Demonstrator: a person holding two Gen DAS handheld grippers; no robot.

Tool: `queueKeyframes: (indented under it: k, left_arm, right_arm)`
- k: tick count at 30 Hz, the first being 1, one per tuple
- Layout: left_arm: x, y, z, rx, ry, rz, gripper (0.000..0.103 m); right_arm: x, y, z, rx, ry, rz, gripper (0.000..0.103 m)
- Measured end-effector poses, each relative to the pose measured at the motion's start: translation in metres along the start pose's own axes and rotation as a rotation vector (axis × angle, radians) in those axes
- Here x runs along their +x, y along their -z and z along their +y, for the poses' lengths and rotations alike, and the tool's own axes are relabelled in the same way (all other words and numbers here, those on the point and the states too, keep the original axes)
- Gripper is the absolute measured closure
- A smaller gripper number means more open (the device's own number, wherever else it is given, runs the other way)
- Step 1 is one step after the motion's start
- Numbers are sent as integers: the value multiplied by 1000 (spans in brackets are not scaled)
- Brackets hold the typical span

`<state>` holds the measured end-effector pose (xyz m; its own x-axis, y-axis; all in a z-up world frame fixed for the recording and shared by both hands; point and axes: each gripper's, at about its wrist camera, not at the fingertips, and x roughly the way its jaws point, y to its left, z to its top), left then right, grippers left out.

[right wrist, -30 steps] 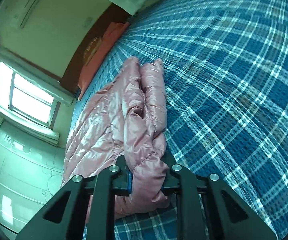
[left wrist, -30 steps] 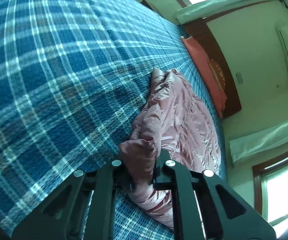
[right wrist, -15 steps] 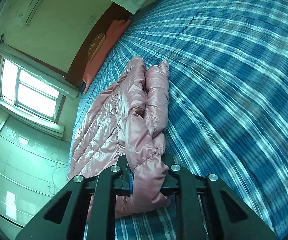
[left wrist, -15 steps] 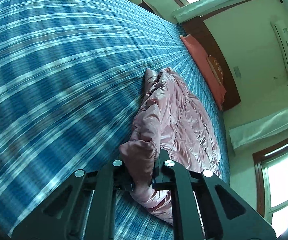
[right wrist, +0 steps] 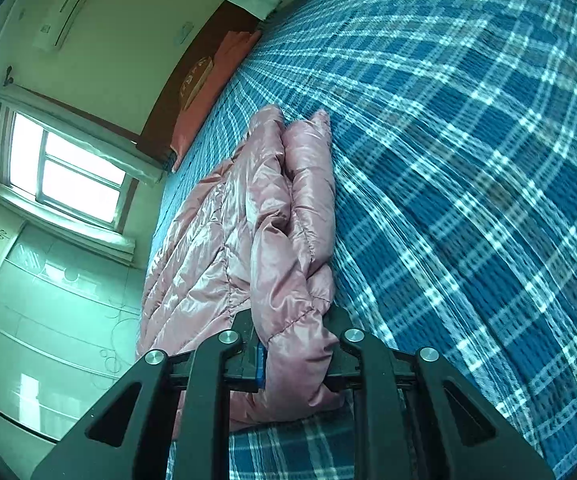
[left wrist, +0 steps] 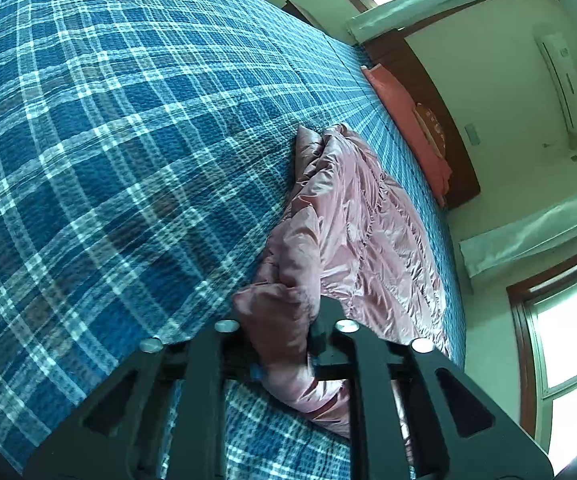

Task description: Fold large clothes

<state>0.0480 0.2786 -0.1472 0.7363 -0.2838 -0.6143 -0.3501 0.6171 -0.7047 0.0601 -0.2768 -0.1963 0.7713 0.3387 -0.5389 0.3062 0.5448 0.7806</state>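
Note:
A shiny pink quilted jacket (left wrist: 368, 232) lies on a blue plaid bed cover (left wrist: 128, 140), bunched into a long roll along its edge. My left gripper (left wrist: 280, 332) is shut on a thick fold of the jacket's near corner. In the right wrist view the same jacket (right wrist: 248, 220) stretches away from me, and my right gripper (right wrist: 292, 340) is shut on another padded fold at its near end. The fabric hides the fingertips of both grippers.
The plaid cover (right wrist: 468, 160) spreads wide beside the jacket. An orange pillow (left wrist: 408, 120) and a dark wooden headboard (left wrist: 444, 128) stand at the far end. There are windows (right wrist: 68, 176) and a wall air conditioner (left wrist: 564, 80).
Both grippers keep their hold on the jacket. The views have swung and shifted slightly, and the jacket has moved a little with them across the bed cover.

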Motion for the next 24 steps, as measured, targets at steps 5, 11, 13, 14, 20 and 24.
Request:
queueKeyframes:
  k: [5,11,13,14,20,24]
  left_arm:
    - [-4,-8,6,-6,-3,-1,37]
    - [6,-20,15,-16,5,28,37]
    - [10,-20,12,11,-13,30,50]
    - [13,-22,10,18,-13,39,65]
    - [26,-18,9,32,-19,57,83]
    - [27,-14,5,72,-36,47,84]
  right_arm:
    - [-8,-6,-5,15,14,-38,50]
    - [3,-20,-18,24,11,-12,42]
    - [8,-21,-18,2,30,-4,60]
    - [10,-20,-20,2,19,6,65]
    - [18,-17,-23,-11,9,16,78]
    - [20,-14,-25,-16,5,15,79]
